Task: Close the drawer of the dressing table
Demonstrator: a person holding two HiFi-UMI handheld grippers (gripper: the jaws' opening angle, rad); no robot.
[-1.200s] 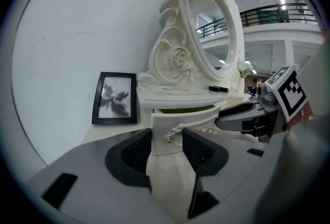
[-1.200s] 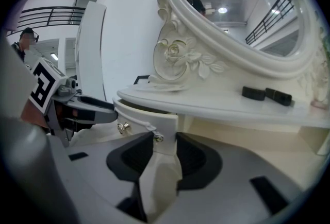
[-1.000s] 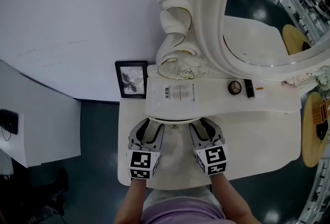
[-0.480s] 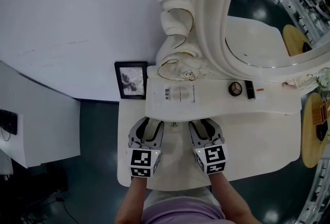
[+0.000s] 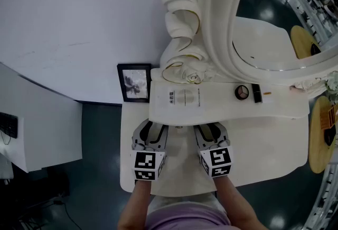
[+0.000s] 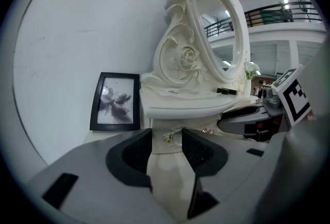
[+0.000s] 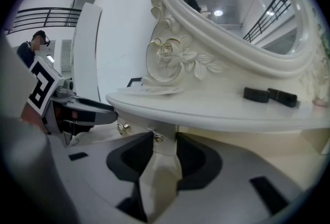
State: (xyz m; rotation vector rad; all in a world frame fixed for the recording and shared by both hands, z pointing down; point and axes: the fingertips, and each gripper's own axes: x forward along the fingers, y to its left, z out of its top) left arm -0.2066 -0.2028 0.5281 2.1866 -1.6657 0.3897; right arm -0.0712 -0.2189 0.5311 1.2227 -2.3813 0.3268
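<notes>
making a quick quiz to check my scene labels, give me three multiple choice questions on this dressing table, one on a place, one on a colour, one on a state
1. Where does the picture frame stand?
A. at the table's left end, beside the mirror
B. at the table's right end
C. on the floor

2. What colour is the frame's border?
A. white
B. black
C. gold

3. How do the left gripper's jaws stand?
A. apart
B. shut tight together
C. clamped on the picture frame

Answers:
1 A, the head view shows it left of the mirror's base.
2 B, a black border surrounds a grey print.
3 A, the drawer front shows through the gap.
</notes>
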